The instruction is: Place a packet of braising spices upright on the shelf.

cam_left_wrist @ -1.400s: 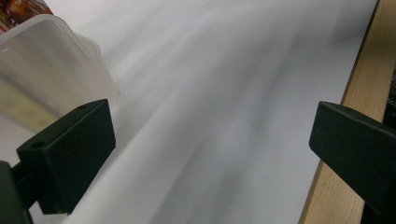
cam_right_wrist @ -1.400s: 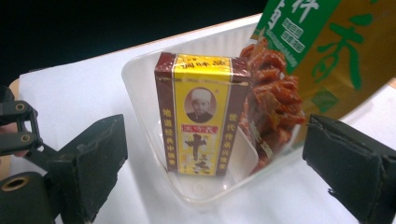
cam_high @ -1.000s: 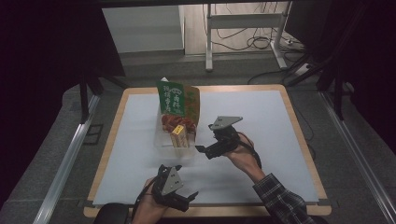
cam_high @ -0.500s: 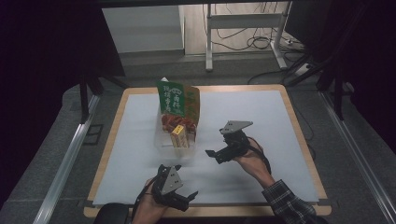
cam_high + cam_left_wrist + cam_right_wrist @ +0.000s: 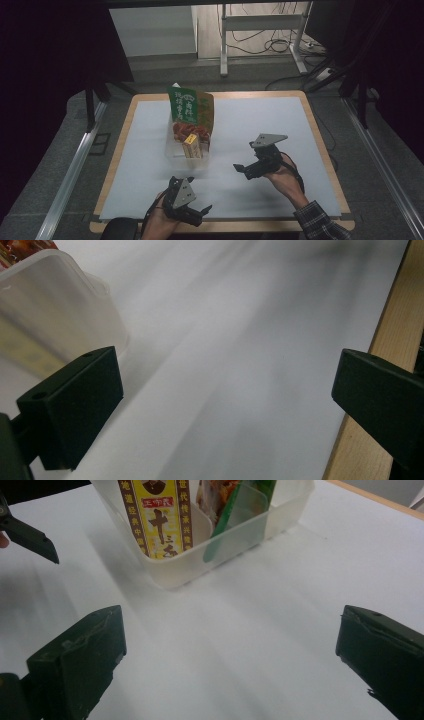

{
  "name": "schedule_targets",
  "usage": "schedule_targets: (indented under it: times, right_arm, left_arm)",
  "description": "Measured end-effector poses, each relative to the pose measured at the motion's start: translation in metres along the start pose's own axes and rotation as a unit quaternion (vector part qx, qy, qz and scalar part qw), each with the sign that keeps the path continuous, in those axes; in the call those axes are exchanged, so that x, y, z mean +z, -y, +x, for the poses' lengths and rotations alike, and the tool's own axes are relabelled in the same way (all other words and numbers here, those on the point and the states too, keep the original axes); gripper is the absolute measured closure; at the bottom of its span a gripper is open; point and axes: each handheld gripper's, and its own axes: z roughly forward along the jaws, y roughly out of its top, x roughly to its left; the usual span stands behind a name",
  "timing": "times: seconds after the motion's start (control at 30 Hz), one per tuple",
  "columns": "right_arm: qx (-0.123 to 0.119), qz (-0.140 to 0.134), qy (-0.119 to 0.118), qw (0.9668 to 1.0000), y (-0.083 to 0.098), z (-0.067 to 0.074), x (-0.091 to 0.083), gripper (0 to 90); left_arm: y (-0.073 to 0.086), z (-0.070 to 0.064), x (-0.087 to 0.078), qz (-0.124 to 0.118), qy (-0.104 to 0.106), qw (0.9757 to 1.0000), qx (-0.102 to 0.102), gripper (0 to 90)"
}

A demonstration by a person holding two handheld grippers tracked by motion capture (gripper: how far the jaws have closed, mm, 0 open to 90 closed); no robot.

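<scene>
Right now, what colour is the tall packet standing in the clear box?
Green packet with white writing; clearest in the high view.

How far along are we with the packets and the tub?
Done, by the look of it: the green packet, red packet and yellow box stand in the clear tub. In hand: nothing; the left tool and right tool are open, apart from the tub. Nothing loose shows on the table.

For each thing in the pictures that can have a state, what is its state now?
Clear plastic bin: upright, no lid, packed.
Yellow packet: standing upright in bin.
Green bag: standing in bin, rising above rim.
Left gripper: open, holding nothing.
Right gripper: open, holding nothing, apart from bin.
</scene>
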Motion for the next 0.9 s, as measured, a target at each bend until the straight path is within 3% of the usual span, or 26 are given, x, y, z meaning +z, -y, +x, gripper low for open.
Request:
schedule_targets:
  times: [0.9]
  right_arm:
    - [0.028, -0.017, 0.045, 0.9984, 0.048, -0.004, -0.055, 0.0]
  left_arm:
    - [0.0, 0.001, 0.0, 0.001, -0.007, 1.0, 0.0, 0.0]
